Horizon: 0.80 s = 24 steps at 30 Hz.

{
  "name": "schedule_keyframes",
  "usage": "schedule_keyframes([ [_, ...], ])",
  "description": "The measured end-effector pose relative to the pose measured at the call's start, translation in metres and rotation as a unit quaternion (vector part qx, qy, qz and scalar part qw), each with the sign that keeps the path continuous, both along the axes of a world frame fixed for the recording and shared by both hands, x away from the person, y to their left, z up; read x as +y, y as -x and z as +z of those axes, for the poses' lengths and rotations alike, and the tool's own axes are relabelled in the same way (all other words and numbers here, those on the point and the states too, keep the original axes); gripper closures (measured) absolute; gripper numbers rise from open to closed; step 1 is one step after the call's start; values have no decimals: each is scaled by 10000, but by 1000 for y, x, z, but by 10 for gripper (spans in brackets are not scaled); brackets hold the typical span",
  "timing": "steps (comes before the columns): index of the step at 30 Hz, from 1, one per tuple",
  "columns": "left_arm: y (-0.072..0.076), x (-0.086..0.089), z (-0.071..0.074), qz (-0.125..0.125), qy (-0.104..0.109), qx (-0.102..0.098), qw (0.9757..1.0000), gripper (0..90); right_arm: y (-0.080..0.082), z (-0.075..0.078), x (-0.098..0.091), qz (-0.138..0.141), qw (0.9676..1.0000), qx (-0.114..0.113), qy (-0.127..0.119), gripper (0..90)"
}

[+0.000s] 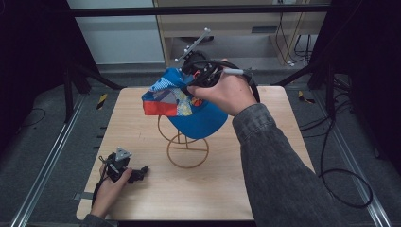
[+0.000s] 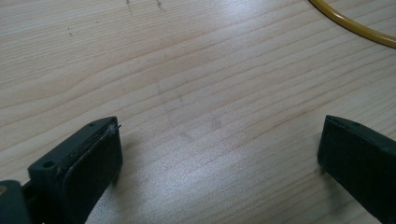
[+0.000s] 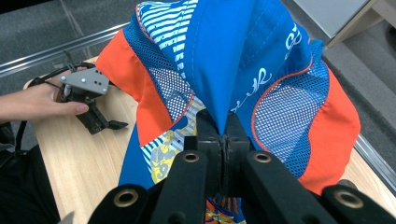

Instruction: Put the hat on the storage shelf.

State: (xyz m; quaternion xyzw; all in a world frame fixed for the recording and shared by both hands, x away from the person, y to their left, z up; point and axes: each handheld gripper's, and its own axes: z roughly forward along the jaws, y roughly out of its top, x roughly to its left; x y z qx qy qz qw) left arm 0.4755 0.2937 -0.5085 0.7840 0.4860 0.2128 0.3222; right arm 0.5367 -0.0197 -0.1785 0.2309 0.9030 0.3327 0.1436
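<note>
Your right gripper [image 3: 223, 140]: black jaws, black link arms with brass-ringed pivot holes, thick black cable looping off the body, grey pronged plate on top. Your left gripper [image 1: 140, 173]: same black build, grey three-cornered plate with small screws, black cable, flat rubbery pads [image 2: 93, 163]. Your sleeve [image 1: 283, 165] is dark grey fabric.

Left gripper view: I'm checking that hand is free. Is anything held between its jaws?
No, the left gripper has its jaws wide apart over bare wooden table.
</note>
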Motion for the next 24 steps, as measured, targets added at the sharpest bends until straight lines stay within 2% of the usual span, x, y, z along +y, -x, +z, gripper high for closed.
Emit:
schedule_keyframes([
  [15, 0, 0, 0, -3, 0, 1, 10000, 0, -6, -22, 18, 66, 9992, 170, 362, 891],
  [24, 0, 0, 0, -2, 1, 2, 10000, 0, -8, -27, 24, 74, 9988, 246, 415, 891],
])
